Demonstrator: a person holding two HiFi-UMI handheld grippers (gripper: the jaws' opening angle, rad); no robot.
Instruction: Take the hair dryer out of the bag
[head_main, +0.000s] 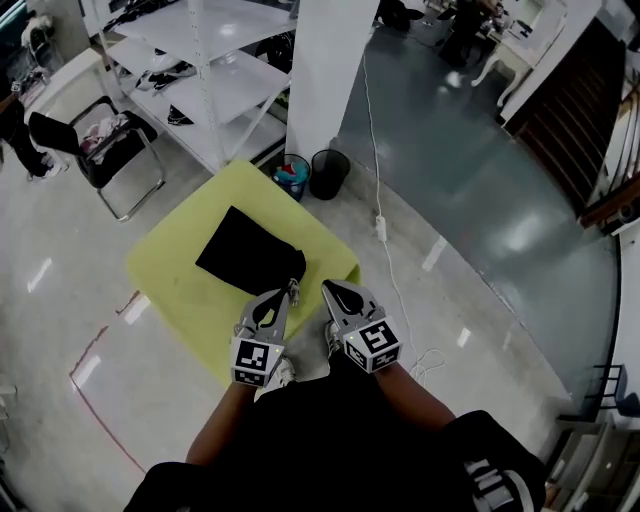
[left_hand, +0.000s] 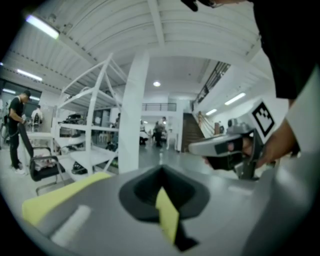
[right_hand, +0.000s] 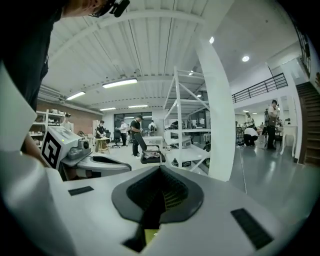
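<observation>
A black cloth bag (head_main: 250, 256) lies flat on the yellow-green table (head_main: 190, 300); no hair dryer shows outside it. My left gripper (head_main: 284, 295) hovers at the table's near edge, just short of the bag's near corner, jaws shut and empty. My right gripper (head_main: 329, 288) is beside it, at the table's right corner, also shut with nothing in it. In the left gripper view its closed jaws (left_hand: 161, 172) point level over the table edge (left_hand: 55, 200), with the right gripper (left_hand: 225, 146) alongside. The right gripper view shows its closed jaws (right_hand: 160, 172) and the left gripper (right_hand: 100, 162).
A white pillar (head_main: 330, 70) and two bins (head_main: 292, 176) (head_main: 330, 172) stand behind the table. White shelving (head_main: 200, 70) and a folding chair (head_main: 110, 140) are at the back left. A white cable with a power strip (head_main: 381, 228) runs across the floor on the right.
</observation>
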